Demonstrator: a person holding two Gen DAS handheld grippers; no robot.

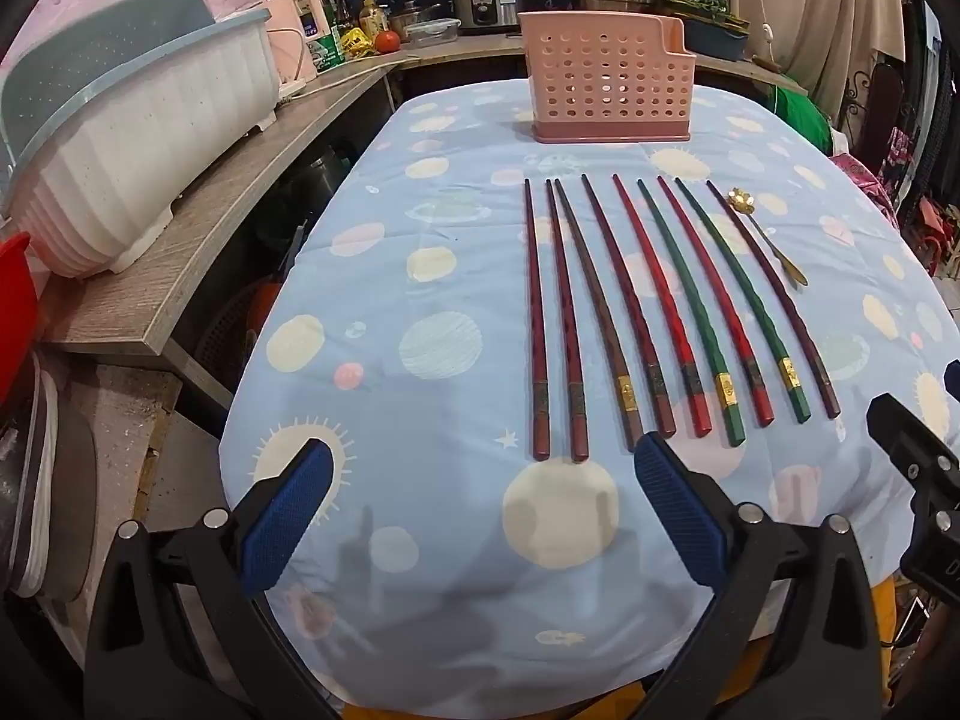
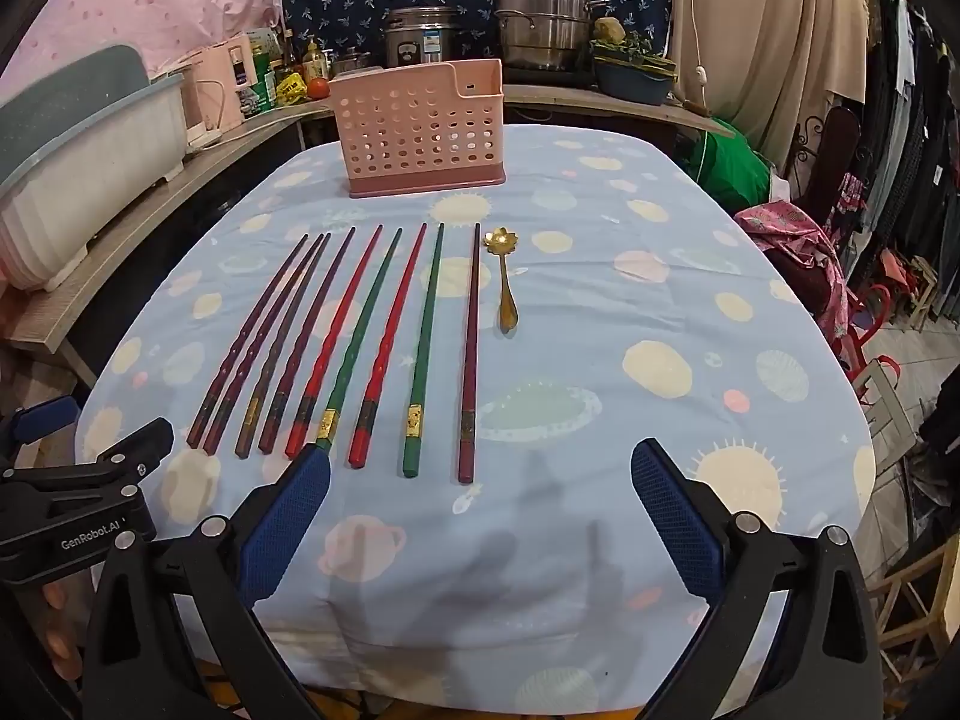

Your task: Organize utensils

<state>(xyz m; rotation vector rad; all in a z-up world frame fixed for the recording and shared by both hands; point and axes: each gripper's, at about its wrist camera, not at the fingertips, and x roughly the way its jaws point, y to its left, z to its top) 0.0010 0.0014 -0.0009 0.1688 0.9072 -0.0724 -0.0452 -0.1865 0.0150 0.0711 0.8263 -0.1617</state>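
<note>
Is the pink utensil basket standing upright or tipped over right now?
Upright: the pink utensil basket sits flat on its base at the table's far end, open top facing up.

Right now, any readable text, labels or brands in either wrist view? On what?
"GenRobot.AI": white print on the body of the left hand-held gripper, seen in the right wrist view.
Rice cooker sticker: too small to read.
Bottles and packets on the counter: labels blurred, unreadable.
Gold bands on the chopsticks: markings illegible.
</note>
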